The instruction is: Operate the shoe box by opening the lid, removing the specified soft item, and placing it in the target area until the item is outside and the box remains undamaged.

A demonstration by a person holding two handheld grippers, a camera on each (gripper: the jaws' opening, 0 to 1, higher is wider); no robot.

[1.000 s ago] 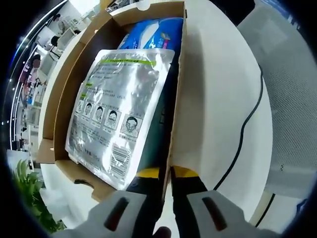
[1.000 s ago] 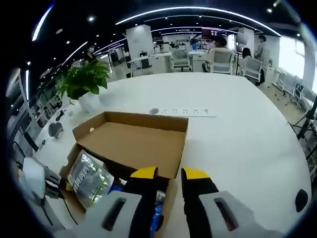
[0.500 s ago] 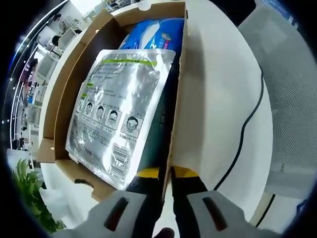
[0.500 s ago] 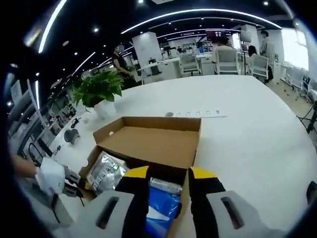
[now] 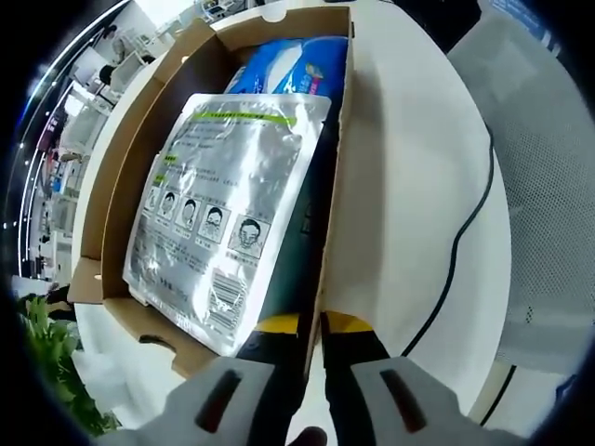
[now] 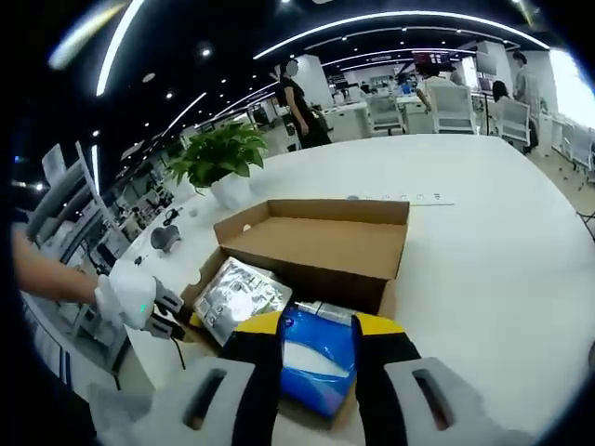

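Lid open, removal step starting.
Left gripper (image 5: 312, 322) fingers pinch shoe box (image 5: 333, 186) wall; right gripper (image 6: 319, 323), fingers apart, straddles blue soft pack (image 6: 316, 358), must close, lift.

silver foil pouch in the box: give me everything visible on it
The silver foil pouch is a flat, glossy, crinkled sachet lying printed face up inside the open cardboard shoe box. It bears a green band of text near one end, a row of small face-mask instruction drawings, fine print and a barcode near the other end. It rests partly over a blue soft pack and leans toward one box wall. In the right gripper view it sits beside that blue pack. Neither gripper touches it.
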